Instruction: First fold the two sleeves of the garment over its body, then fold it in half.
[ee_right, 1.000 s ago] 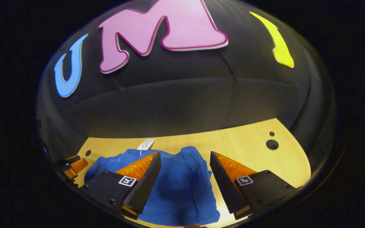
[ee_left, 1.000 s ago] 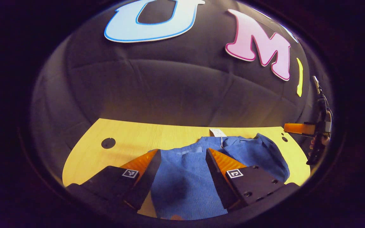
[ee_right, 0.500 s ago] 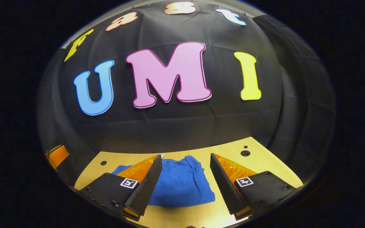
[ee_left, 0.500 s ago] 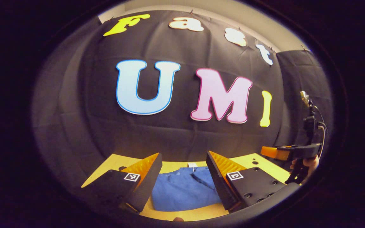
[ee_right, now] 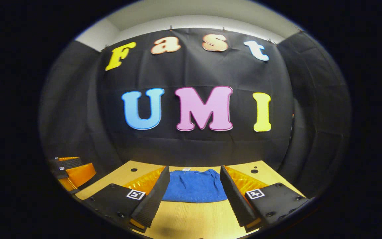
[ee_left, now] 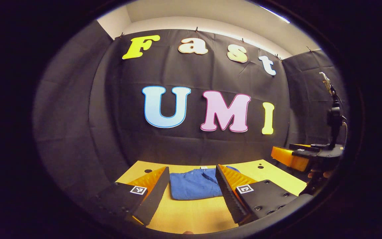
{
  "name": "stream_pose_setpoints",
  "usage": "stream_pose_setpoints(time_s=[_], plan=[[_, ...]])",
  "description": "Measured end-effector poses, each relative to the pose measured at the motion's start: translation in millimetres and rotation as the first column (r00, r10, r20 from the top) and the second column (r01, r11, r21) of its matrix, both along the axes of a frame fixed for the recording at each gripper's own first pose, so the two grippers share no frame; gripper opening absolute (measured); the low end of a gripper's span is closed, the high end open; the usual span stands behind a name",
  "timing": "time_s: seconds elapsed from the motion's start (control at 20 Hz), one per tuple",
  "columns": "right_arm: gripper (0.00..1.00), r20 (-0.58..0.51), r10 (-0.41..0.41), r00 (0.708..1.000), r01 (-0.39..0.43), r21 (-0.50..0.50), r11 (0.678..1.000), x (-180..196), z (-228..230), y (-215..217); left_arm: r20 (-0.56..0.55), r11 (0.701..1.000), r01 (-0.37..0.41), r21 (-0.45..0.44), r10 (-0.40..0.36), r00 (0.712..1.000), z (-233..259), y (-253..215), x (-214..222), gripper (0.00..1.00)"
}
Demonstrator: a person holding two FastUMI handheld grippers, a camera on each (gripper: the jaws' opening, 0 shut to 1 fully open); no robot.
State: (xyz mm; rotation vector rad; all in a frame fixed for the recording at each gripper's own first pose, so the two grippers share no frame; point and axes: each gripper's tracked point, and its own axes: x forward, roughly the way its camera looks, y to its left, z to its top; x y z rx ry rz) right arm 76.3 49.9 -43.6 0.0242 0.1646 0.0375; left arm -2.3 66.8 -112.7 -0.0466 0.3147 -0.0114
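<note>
Folded blue garment (ee_left: 194, 187) on table (ee_left: 191, 215), grippers apart

black tongs (ee_left: 192, 191) bodies, square coded tags, round screws, ridged inner faces

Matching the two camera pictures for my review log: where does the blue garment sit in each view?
Left gripper view: the blue garment lies low in the middle, on the wooden table, between the fingers of the left hand-held gripper.
Right gripper view: the garment lies low in the middle, between the fingers of the right hand-held gripper.
Shared landmark: the small white tag at the garment's far edge.
</note>
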Motion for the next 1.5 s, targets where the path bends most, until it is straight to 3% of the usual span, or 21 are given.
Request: stream_pose_setpoints(time_s=[0.15, 0.25, 0.45, 0.8, 1.1, 1.5], plan=[[0.95, -0.014, 0.12, 0.993, -0.12, 0.025, 0.993, -18, 5, 23, 0.034, 0.999, -0.024, -0.044, 0.026, 0.999, 23, -11, -30, 0.81], [0.95, -0.027, 0.167, 0.986, -0.165, 0.053, 0.985, -22, 6, 23, 0.039, 0.996, -0.087, 0.0, 0.087, 0.995, 32, -9, -37, 0.8], [0.95, 0.011, 0.195, 0.981, -0.195, 0.085, 0.977, -29, 16, 6, 0.014, 0.991, -0.134, 0.021, 0.134, 0.991, 39, -31, -50, 0.8], [0.95, 0.069, 0.157, 0.985, -0.165, 0.146, 0.975, -38, 38, -27, 0.019, 0.992, -0.123, 0.003, 0.123, 0.992, 45, -70, -58, 0.81], [0.94, 0.081, 0.133, 0.988, -0.142, 0.127, 0.982, -25, 46, -35, 0.033, 0.995, -0.098, 0.029, 0.097, 0.995, 55, -69, -44, 0.81], [0.94, 0.077, 0.119, 0.99, -0.129, 0.145, 0.981, -23, 41, -14, 0.052, 0.995, -0.083, 0.05, 0.08, 0.995, 60, -47, -39, 0.81]])
